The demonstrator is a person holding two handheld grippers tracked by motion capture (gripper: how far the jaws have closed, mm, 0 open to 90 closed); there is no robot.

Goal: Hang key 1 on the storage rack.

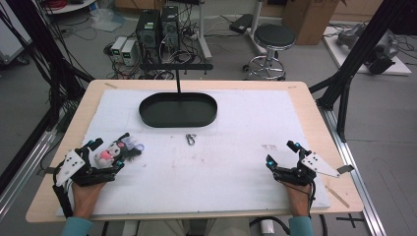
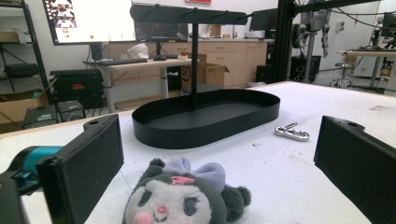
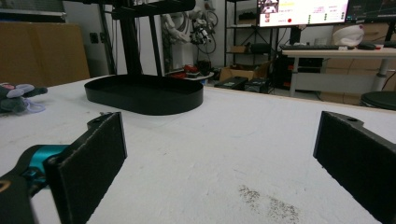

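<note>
**Left gripper spread around a plush toy; right gripper spread over bare cloth**

The left gripper [image 1: 105, 155] sits at the near left of the table [image 1: 314, 123] with its jaws spread wide. The plush toy [image 1: 119, 150] lies between them; in the left gripper view the toy [image 2: 184, 198] rests on the white cloth [image 1: 231, 162] with a visible gap to each black pad, so nothing presses on it. The right gripper [image 1: 280, 153] rests at the near right, well apart from the toy, its jaws equally wide with only cloth between them.

Counted: one plush toy, one black oval tray [image 1: 178, 109] with an upright post and crossbar, one small metal clip [image 1: 191, 139] lying just in front of the tray, two grippers, two hands.

The toy's lower half is cut off by the bottom edge of the left gripper view. In the right gripper view the toy [image 3: 16, 98] is cropped at the left edge. The clip is too small to make out in detail from above.
</note>
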